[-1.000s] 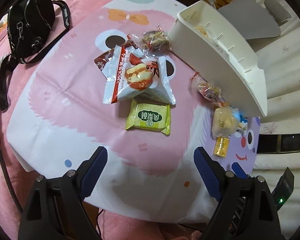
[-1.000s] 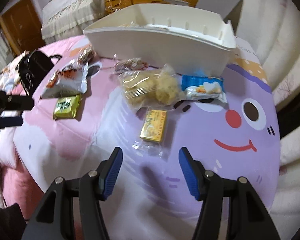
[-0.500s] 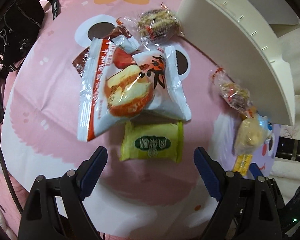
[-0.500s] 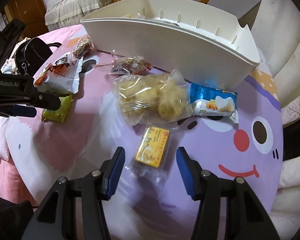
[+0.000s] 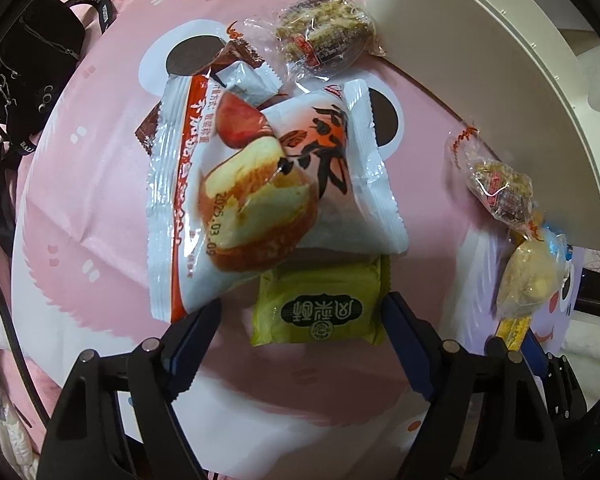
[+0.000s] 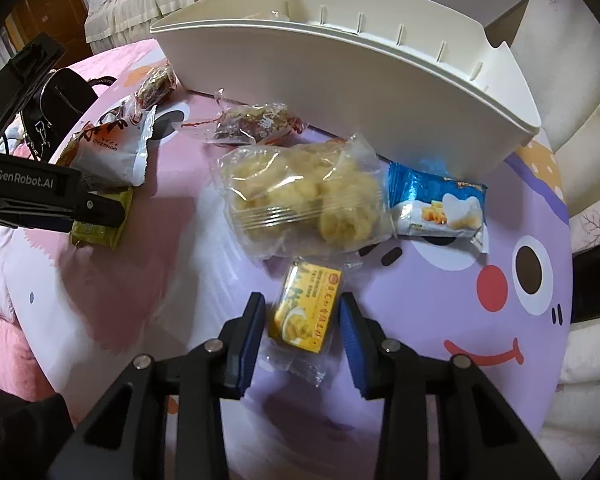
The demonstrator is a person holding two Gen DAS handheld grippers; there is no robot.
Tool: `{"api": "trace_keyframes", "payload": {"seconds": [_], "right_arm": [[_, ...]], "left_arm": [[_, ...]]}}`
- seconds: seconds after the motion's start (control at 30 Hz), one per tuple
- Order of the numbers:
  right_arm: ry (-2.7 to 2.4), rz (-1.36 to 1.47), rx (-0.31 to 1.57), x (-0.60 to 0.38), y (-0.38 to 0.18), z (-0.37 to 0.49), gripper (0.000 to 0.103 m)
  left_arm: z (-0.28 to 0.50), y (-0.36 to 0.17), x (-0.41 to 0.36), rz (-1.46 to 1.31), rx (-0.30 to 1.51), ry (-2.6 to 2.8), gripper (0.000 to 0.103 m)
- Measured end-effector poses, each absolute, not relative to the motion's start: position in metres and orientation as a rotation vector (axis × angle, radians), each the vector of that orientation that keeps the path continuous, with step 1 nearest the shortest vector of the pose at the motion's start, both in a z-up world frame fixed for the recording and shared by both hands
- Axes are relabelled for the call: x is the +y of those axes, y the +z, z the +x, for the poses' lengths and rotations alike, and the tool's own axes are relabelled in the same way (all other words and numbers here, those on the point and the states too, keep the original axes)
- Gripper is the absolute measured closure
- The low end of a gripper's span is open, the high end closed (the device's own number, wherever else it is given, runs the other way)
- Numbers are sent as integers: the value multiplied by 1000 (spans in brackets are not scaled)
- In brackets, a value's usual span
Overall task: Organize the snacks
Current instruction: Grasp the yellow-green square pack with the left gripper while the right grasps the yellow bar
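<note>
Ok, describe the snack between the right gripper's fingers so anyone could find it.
Start at the big white bin; in front of it lies a clear bag of pale puffs. Just below that, between the closing right gripper fingers, is the small yellow packet, the only yellow-orange one with red lettering.

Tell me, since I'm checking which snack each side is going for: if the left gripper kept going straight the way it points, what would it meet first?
Most likely the green snack packet: it lies between the closing left gripper pads, which do not visibly press it yet.
</note>
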State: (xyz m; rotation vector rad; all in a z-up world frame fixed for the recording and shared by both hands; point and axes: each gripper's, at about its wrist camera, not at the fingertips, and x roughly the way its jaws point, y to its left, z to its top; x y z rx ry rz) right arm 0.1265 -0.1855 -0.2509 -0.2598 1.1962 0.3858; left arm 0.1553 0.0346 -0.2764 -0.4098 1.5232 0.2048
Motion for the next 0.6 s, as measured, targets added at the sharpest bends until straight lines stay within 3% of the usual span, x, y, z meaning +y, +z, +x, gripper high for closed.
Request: {"api": "trace_keyframes", "payload": {"seconds": [0.07,0.13,0.2,0.6], "right_arm": [[383,-262,1199,-184,-252,127,66],[383,-264,1204,-182,-253,127,68],[379,-270,1204,-181,-254,126,71],[373,-282,1217,-185,-253,111,76]], "left_arm": [[158,-276,33,-399,1526,205,28],[161,-272,31,-381,1518,202,41],[163,-270,27,-342,1516,202,48],[147,-269,23,-321,1519,201,54]]}}
